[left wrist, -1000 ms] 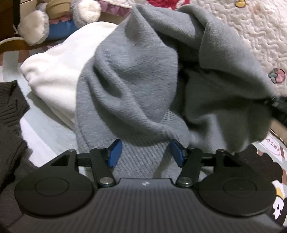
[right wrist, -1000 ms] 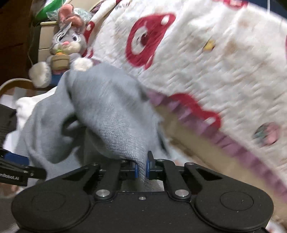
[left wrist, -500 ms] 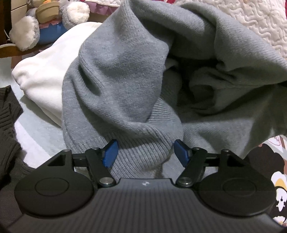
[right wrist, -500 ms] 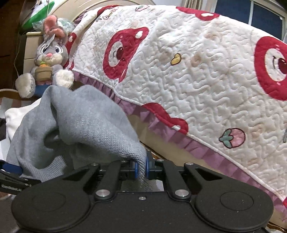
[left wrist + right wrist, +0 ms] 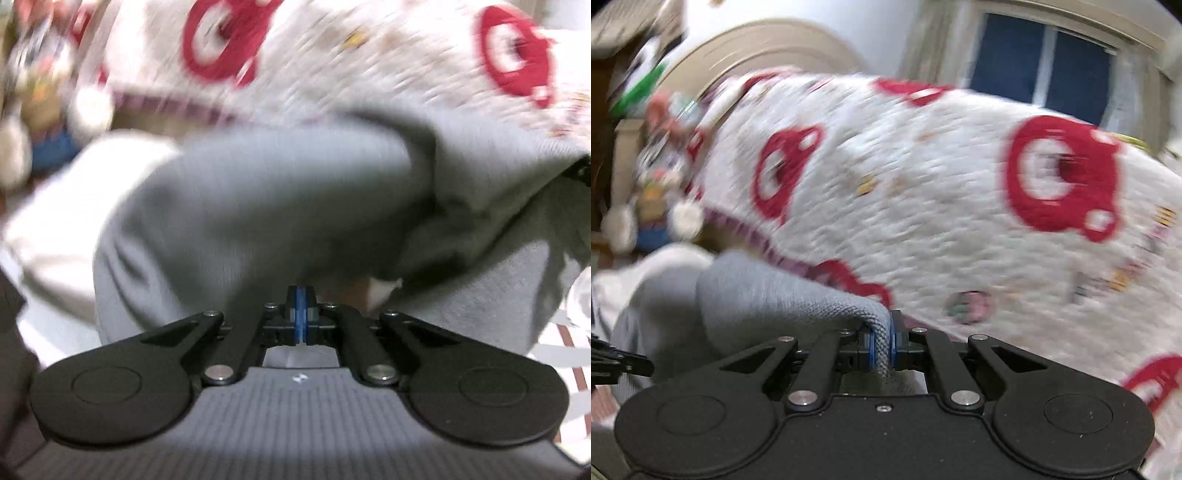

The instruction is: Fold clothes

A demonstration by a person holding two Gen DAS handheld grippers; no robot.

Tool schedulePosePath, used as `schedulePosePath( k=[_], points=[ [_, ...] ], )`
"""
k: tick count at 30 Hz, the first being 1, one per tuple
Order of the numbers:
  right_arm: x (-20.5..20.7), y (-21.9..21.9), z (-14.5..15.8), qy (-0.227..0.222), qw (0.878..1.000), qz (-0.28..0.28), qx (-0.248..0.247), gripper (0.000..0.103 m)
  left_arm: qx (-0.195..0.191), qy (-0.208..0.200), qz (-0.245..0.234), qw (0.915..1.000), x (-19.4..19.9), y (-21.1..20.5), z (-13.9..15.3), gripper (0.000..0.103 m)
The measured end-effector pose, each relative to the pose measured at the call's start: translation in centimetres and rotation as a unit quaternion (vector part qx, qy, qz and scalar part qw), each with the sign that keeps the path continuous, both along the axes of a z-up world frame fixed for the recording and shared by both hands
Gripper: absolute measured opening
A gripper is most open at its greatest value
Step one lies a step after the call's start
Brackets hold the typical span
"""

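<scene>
A grey knit sweater (image 5: 277,206) hangs in a bunched fold between both grippers; both views are motion-blurred. My left gripper (image 5: 301,295) is shut, its blue pads pressed together on the sweater's lower edge, and the fabric rises straight from its tips. In the right wrist view the sweater (image 5: 768,295) drapes off to the left. My right gripper (image 5: 882,332) is shut on a ribbed edge of it that runs down between the pads. Part of the right gripper shows under the cloth at the left wrist view's right edge.
A folded white garment (image 5: 74,199) lies left of the sweater, with a plush rabbit (image 5: 661,177) behind it. A white quilt with red bears (image 5: 923,184) fills the background. A dark garment (image 5: 11,314) sits at the left edge, and a window (image 5: 1045,62) is behind.
My left gripper went from open around the sweater's ribbed hem to shut on it. Both grippers have risen with the sweater, and the views have swung up toward the quilt.
</scene>
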State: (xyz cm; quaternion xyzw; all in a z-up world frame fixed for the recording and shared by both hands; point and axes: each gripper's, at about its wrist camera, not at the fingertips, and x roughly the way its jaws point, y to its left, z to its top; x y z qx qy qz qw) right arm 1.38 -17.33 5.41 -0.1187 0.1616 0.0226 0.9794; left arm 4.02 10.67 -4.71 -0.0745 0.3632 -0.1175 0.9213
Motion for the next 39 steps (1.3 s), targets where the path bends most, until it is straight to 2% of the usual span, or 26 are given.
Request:
schedulePosePath(
  k=[1, 6, 8, 10, 12, 13, 14, 16, 17, 19, 21, 23, 28, 33, 34, 35, 37, 39],
  points=[
    [-1.2, -1.1, 0.7, -0.001, 1.000, -0.012, 0.011, 0.007, 0.004, -0.006, -0.008, 0.9999, -0.4, -0.4, 0.3, 0.001],
    [-4.3, -8.8, 0.1, 0.038, 0.993, -0.100, 0.050, 0.008, 0.023, -0.035, -0.047, 0.9980, -2.6, -2.4, 1.9, 0.005],
    [-3.0, -12.9, -3.3, 0.109, 0.980, -0.140, 0.088, 0.008, 0.032, -0.042, -0.062, 0.9967, -3.3, -3.2, 2.3, 0.009],
    [-2.0, -16.8, -6.7, 0.176, 0.961, -0.178, 0.122, 0.009, 0.047, -0.002, -0.068, 0.9966, -2.8, -4.2, 0.0, 0.017],
    [-2.7, -18.4, -9.2, 0.200, 0.953, -0.188, 0.130, 0.011, 0.055, 0.028, -0.072, 0.9955, -3.1, -4.7, -1.6, 0.022],
    [-3.1, -19.1, -10.5, 0.213, 0.948, -0.193, 0.133, 0.011, 0.058, 0.038, -0.073, 0.9949, -3.4, -4.8, -2.2, 0.029],
    [-3.4, -19.9, -11.8, 0.225, 0.944, -0.198, 0.137, 0.014, 0.066, 0.042, -0.071, 0.9944, -3.6, -4.7, -2.8, 0.037],
    [-4.2, -21.4, -14.3, 0.249, 0.935, -0.208, 0.145, 0.014, 0.089, 0.038, -0.064, 0.9932, -4.4, -4.4, -3.7, 0.047],
    [-4.6, -22.0, -15.4, 0.258, 0.932, -0.212, 0.144, 0.021, 0.103, 0.038, -0.057, 0.9923, -4.5, -4.3, -4.1, 0.048],
    [-6.1, -21.9, -15.4, 0.245, 0.942, -0.197, 0.121, 0.027, 0.115, 0.045, -0.043, 0.9915, -4.4, -3.8, -4.9, 0.050],
    [-7.6, -22.2, -15.3, 0.238, 0.947, -0.182, 0.113, 0.029, 0.110, 0.055, -0.024, 0.9921, -4.1, -3.0, -5.3, 0.052],
    [-8.9, -22.6, -15.2, 0.231, 0.952, -0.167, 0.108, 0.040, 0.102, 0.060, -0.003, 0.9929, -3.7, -2.1, -5.4, 0.055],
    [-8.5, -25.1, -14.5, 0.232, 0.941, -0.145, 0.200, 0.042, 0.083, 0.062, 0.053, 0.9932, -3.0, 0.2, -5.4, 0.060],
    [-8.1, -27.5, -13.9, 0.230, 0.921, -0.121, 0.290, 0.043, 0.049, 0.069, 0.081, 0.9931, -2.2, 1.8, -5.6, 0.064],
    [-8.0, -28.0, -13.8, 0.230, 0.916, -0.117, 0.308, 0.050, 0.024, 0.080, 0.079, 0.9934, -2.1, 2.1, -5.7, 0.065],
    [-7.9, -28.5, -13.6, 0.229, 0.910, -0.112, 0.326, 0.067, 0.000, 0.092, 0.074, 0.9930, -2.0, 2.4, -5.8, 0.066],
    [-6.1, -28.7, -14.0, 0.245, 0.904, -0.094, 0.338, 0.084, -0.038, 0.130, 0.027, 0.9904, -1.8, 2.0, -5.9, 0.066],
    [-3.2, -28.3, -14.8, 0.274, 0.899, -0.071, 0.334, 0.084, -0.038, 0.128, -0.006, 0.9911, -2.3, 0.9, -5.5, 0.066]
  ],
)
